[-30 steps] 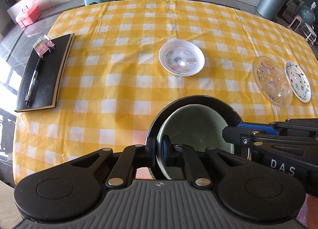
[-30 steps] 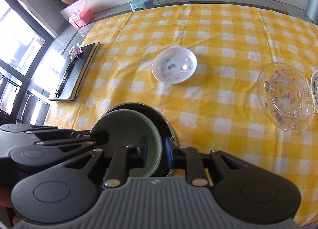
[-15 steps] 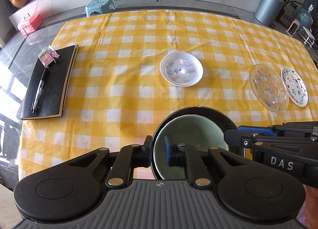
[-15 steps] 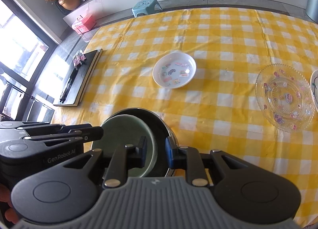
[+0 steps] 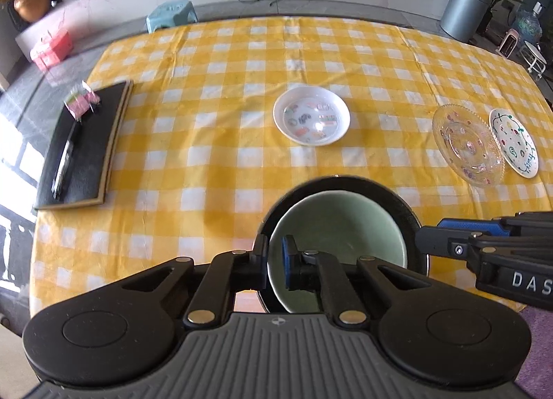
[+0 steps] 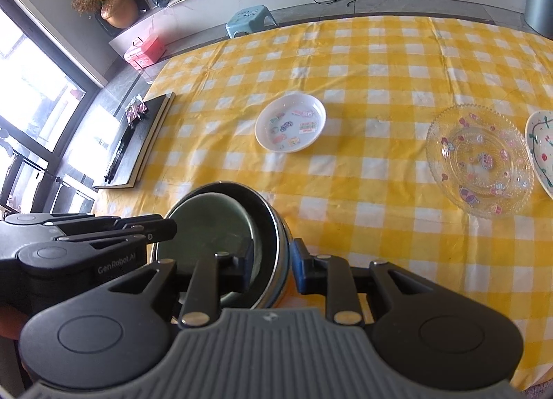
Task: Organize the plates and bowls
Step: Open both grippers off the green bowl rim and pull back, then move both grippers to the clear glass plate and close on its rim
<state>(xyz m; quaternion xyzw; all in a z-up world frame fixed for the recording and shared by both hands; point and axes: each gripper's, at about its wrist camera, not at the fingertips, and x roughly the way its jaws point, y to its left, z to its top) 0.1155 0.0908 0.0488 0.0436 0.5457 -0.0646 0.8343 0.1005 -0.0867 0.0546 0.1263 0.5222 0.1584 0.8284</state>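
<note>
A pale green bowl [image 5: 338,222] [image 6: 214,226] is nested inside a larger black bowl [image 5: 345,184] [image 6: 266,212] near the table's front edge. My left gripper [image 5: 274,260] [image 6: 169,224] is closing on the bowls' left side, with the green bowl's rim pinched between its pads. At the opposite side, my right gripper [image 6: 273,264] [image 5: 428,233] straddles both rims, one finger inside the green bowl and the blue pad just outside the black bowl's shiny wall. Its jaws are opening and a small gap shows at the outer pad.
On the yellow checked tablecloth [image 5: 214,143], a white sticker bowl [image 5: 311,120] [image 6: 290,122] sits mid-table. A clear glass plate [image 5: 466,146] [image 6: 478,160] and a white painted plate [image 5: 515,146] [image 6: 542,150] lie right. A black notebook [image 5: 83,146] [image 6: 138,143] with a pen lies left.
The right gripper's jaws have spread wider around the bowls' rims. The left gripper stays clamped at the rim. Both views now take in a little more of the table.
</note>
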